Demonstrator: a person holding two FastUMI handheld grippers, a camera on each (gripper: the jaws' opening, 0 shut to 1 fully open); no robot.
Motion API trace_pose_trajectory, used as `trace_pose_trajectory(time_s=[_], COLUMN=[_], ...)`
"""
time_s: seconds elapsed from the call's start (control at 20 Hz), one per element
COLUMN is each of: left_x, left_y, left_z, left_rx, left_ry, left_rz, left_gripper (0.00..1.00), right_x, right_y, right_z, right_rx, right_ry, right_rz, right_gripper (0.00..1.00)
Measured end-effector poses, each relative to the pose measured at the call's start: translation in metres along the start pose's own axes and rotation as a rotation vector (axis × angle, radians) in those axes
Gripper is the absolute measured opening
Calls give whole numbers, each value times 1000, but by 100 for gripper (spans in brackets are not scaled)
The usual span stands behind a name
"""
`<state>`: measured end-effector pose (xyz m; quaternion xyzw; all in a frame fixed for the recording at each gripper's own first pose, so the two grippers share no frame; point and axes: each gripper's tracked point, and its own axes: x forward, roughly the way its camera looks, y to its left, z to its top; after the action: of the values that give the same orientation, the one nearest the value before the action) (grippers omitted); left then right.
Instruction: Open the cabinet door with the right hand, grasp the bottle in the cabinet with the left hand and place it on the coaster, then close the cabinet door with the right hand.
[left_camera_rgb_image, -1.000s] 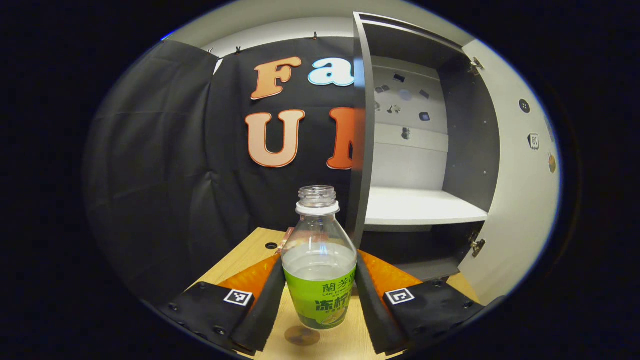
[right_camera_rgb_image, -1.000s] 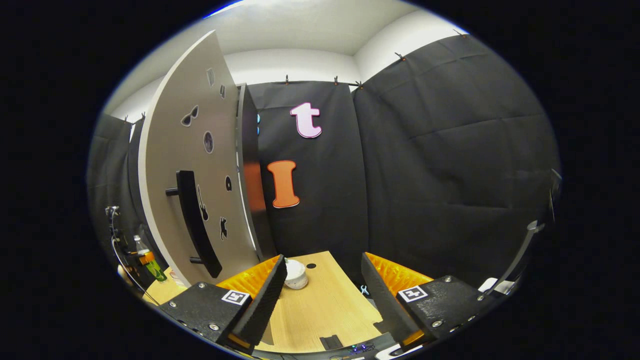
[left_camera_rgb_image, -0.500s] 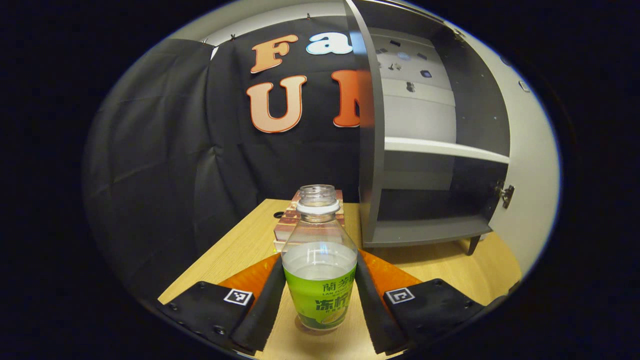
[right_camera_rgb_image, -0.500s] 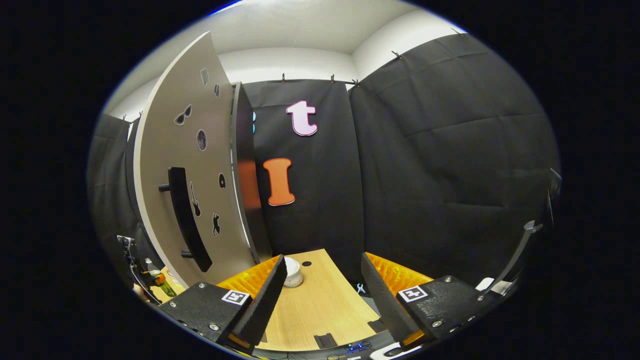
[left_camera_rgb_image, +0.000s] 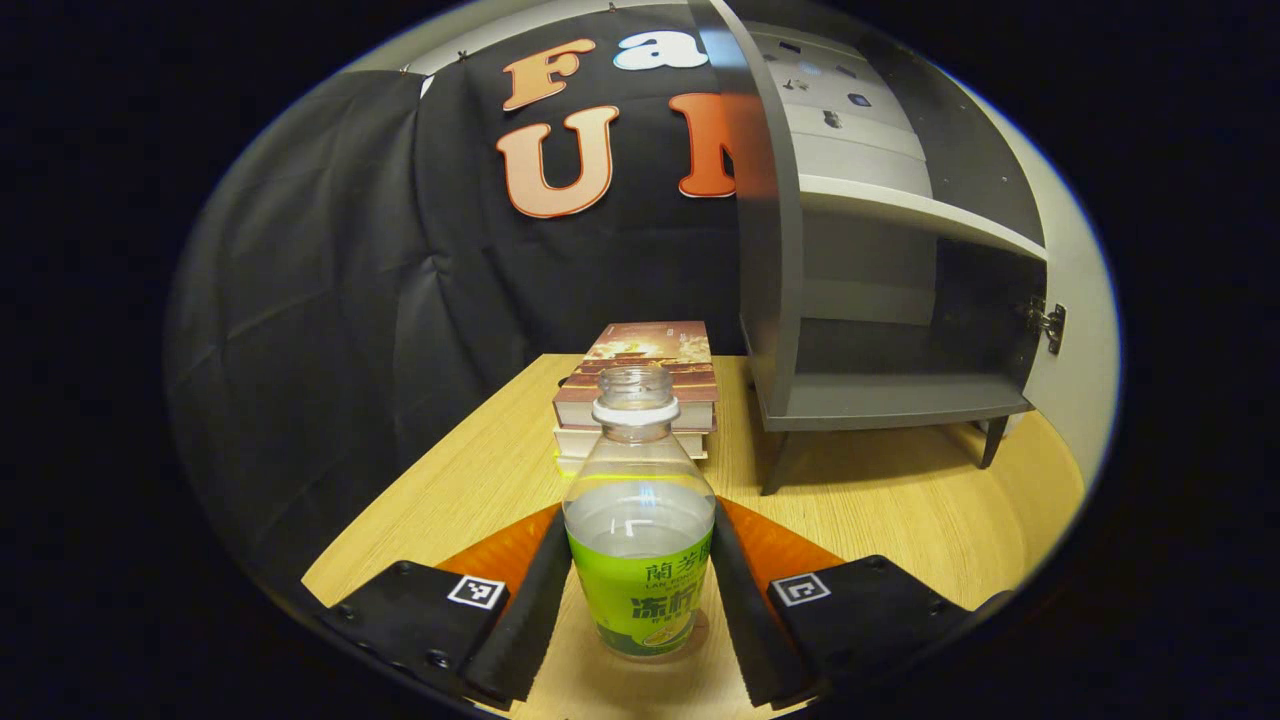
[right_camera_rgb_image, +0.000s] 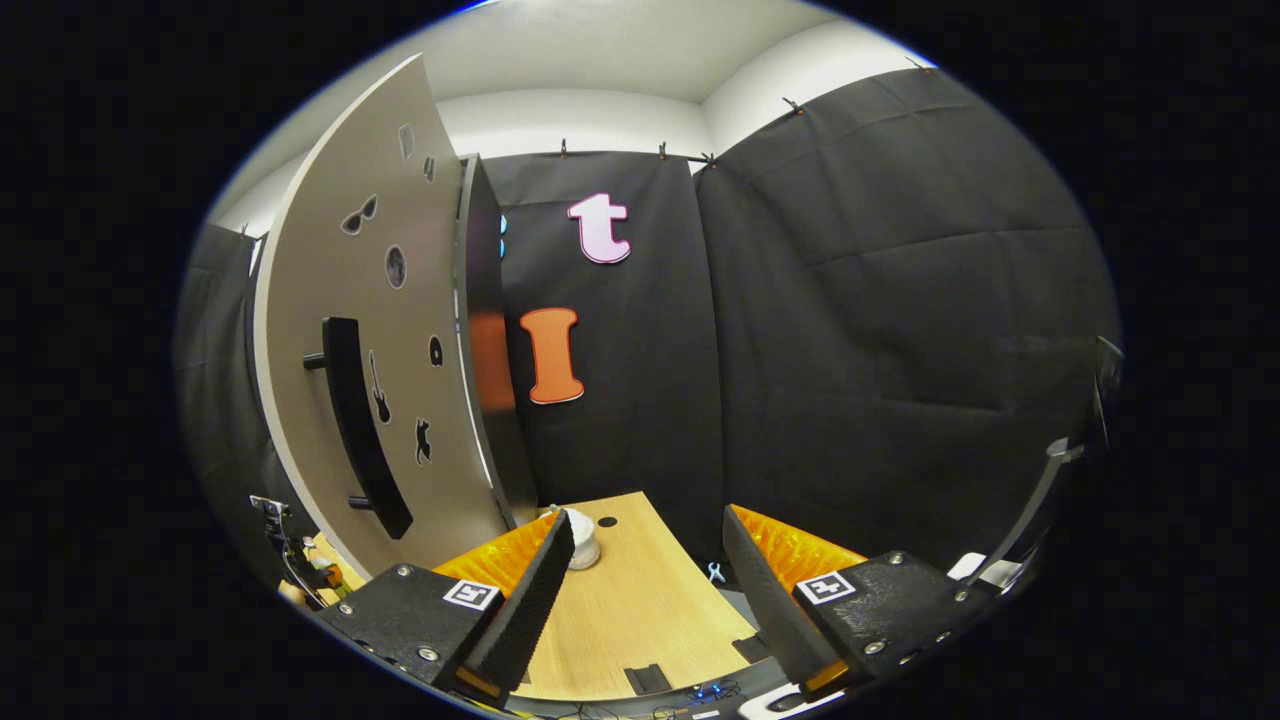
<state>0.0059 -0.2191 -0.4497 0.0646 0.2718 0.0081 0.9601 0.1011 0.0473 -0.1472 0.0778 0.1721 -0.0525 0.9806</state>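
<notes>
A clear uncapped bottle (left_camera_rgb_image: 640, 520) with a green label and some liquid stands upright between the fingers of my left gripper (left_camera_rgb_image: 638, 570), which is shut on it. Its base is low over the wooden table (left_camera_rgb_image: 470, 500), and the edge of a brown round coaster (left_camera_rgb_image: 698, 628) peeks out beneath it; I cannot tell whether they touch. The grey cabinet (left_camera_rgb_image: 880, 400) stands open at the right with bare shelves. In the right gripper view my right gripper (right_camera_rgb_image: 648, 565) is open and holds nothing. The open cabinet door (right_camera_rgb_image: 400, 330) with its black bar handle (right_camera_rgb_image: 358, 430) stands to its left.
A stack of books (left_camera_rgb_image: 640, 385) lies on the table behind the bottle, left of the cabinet's legs. A small white object (right_camera_rgb_image: 584, 525) sits on the table (right_camera_rgb_image: 630, 610) near the door's foot. Black cloth walls close the booth all round.
My left gripper has come down toward the table with the bottle, bringing the books and the cabinet's legs into view. The right gripper has barely shifted, still open.
</notes>
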Motion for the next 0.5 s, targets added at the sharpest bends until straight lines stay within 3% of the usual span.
trace_pose_trajectory(time_s=[0.35,0.4,0.5], left_x=[14,15,12], left_y=[0,0,0], left_z=[-7,-8,-9], left_rx=[2,7,9], left_ry=[-19,-15,-11], left_rz=[15,14,17], left_gripper=[83,82,83], right_x=[8,9,11], right_y=[6,7,7], right_z=[-6,-7,-7], right_rx=[-20,-23,-26], right_ry=[22,26,27], right_rz=[-1,3,6], right_gripper=[99,93,99])
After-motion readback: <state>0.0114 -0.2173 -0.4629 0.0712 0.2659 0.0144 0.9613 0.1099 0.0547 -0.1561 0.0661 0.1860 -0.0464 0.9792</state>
